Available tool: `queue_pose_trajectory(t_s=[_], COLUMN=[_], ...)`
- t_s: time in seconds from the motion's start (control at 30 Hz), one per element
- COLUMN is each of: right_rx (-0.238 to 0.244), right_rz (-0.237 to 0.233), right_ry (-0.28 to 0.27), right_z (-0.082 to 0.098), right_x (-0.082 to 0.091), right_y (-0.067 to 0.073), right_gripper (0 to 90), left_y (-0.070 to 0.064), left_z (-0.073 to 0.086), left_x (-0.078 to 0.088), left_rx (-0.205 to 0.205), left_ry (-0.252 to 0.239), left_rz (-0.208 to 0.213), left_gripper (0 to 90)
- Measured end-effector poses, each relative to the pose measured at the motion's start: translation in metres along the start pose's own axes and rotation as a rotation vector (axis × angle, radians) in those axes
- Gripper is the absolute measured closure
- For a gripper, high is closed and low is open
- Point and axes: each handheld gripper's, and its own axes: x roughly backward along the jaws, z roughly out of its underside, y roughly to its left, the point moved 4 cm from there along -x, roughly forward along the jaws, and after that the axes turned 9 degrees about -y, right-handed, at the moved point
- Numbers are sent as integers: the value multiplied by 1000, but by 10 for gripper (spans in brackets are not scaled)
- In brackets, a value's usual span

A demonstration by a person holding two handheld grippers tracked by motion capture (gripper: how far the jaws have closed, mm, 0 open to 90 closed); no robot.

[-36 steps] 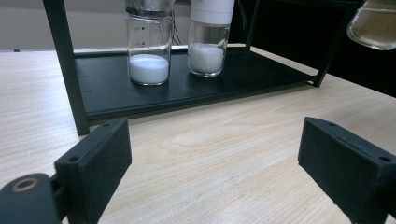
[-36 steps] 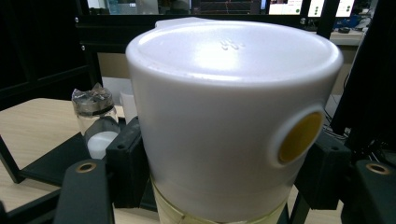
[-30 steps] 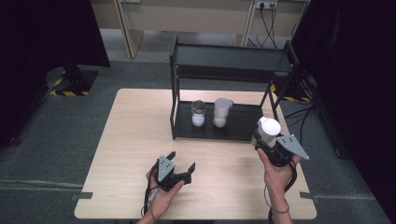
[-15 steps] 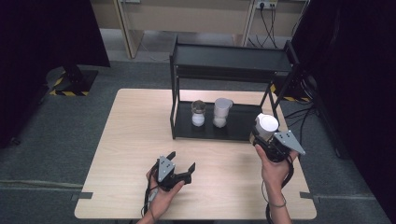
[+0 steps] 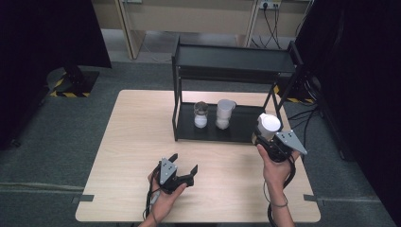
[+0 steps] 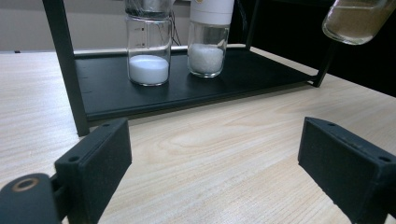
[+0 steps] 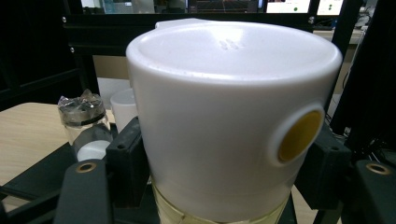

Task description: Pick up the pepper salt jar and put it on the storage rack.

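My right gripper (image 5: 266,138) is shut on a jar with a white cap (image 5: 268,125), held in the air just before the right front post of the black rack (image 5: 231,61). In the right gripper view the white cap (image 7: 224,116) with a yellow round button sits between the black jaws, yellowish glass below it. My left gripper (image 5: 183,162) rests low near the table's front, open, with nothing between its jaws (image 6: 215,163). In the left gripper view, the held jar (image 6: 357,21) hangs at upper right with brownish contents.
On the rack's lower shelf (image 5: 246,125) stand a glass jar of white powder (image 5: 201,115) and a white-capped jar of white grains (image 5: 224,113). Both also appear in the left gripper view, the powder jar (image 6: 148,60) and grain jar (image 6: 208,51). The upper shelf is bare.
My right hand has drifted slightly up and toward the rack with the jar still in its jaws. The left hand has stayed where it was.
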Motion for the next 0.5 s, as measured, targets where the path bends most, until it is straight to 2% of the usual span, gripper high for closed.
queue_pose_trajectory(t_s=[0.5], right_rx=[3], right_rz=[-2], right_ry=[-3], right_z=[-3], right_x=[-4], right_y=[3], right_gripper=[310], left_y=[0], left_z=[0], left_x=[0], left_rx=[-2], left_ry=[-3], left_rz=[0], left_gripper=[91])
